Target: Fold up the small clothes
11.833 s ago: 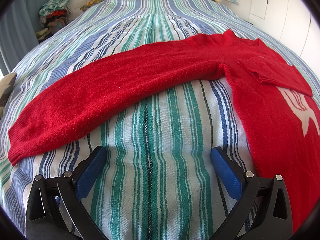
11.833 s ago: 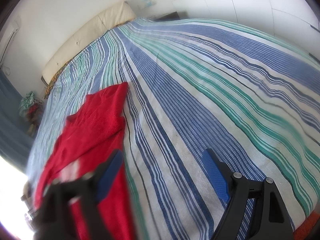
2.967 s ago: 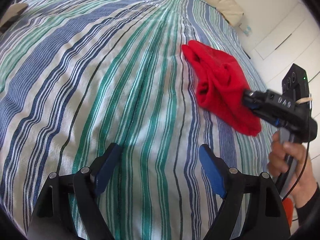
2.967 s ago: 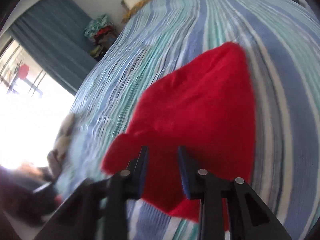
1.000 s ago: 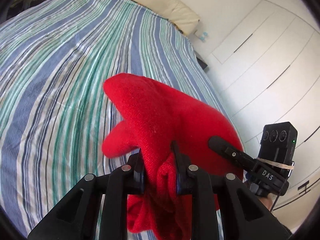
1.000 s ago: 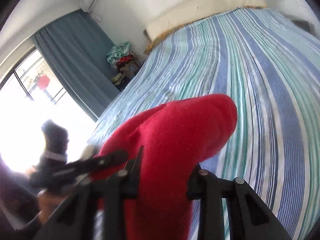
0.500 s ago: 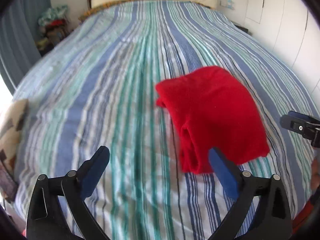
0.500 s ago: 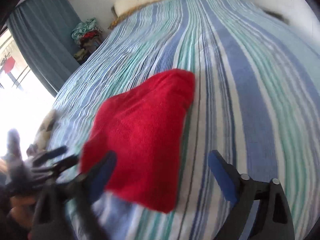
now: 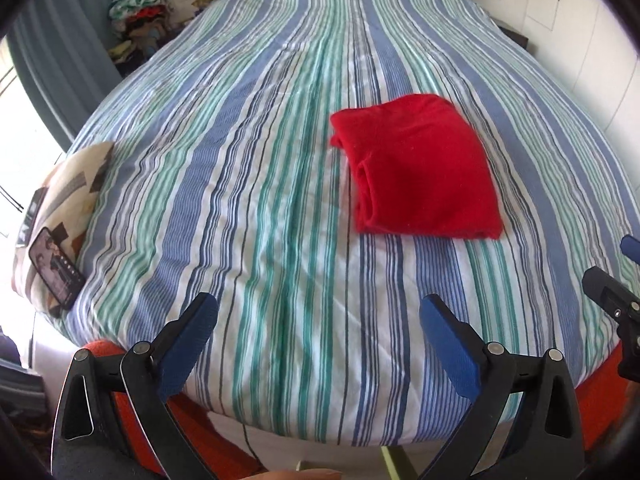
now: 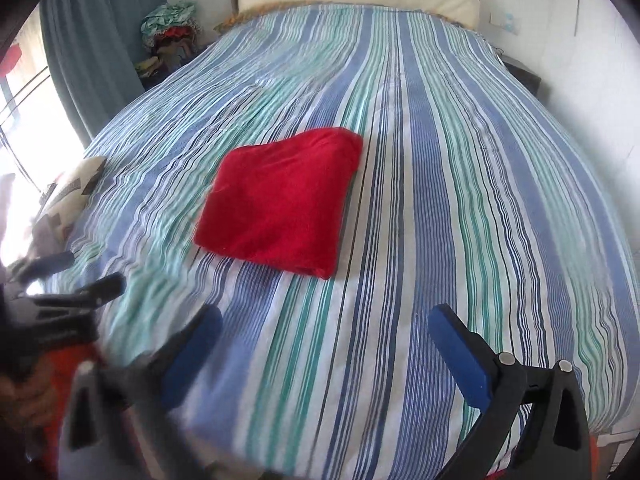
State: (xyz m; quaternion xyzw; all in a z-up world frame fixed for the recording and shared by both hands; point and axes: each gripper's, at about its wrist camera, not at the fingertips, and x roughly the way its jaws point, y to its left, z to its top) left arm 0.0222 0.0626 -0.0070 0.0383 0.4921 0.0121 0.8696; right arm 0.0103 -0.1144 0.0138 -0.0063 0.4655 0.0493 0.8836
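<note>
Your left gripper (image 9: 318, 336) has its fingers (image 9: 188, 334) spread wide with nothing between them, and your right gripper (image 10: 326, 352) stands just as wide and just as empty; both sets of jaws have just been opening, and no cloth sits in either gap; the folded red garment (image 9: 416, 168) lies on the striped bedspread (image 9: 256, 184), ahead of the left fingers and off toward their right side, and in the right wrist view it (image 10: 280, 200) lies ahead of the right fingers and a little to their left, well clear of both. The fold looks done, so the risk from here lies in what you do next; the bundle's left edge shows loose rolled layers, and if you sweep either set of open fingers low across it you could catch a layer and drag the stack open; the soft, rumpled bedspread could also let the bundle slump if you press the mattress beside it. Beyond the left fingers on their left side, a phone (image 9: 54, 266) rests on a patterned cushion (image 9: 70, 196) at the bed's edge; a careless swing that way might knock it off.
</note>
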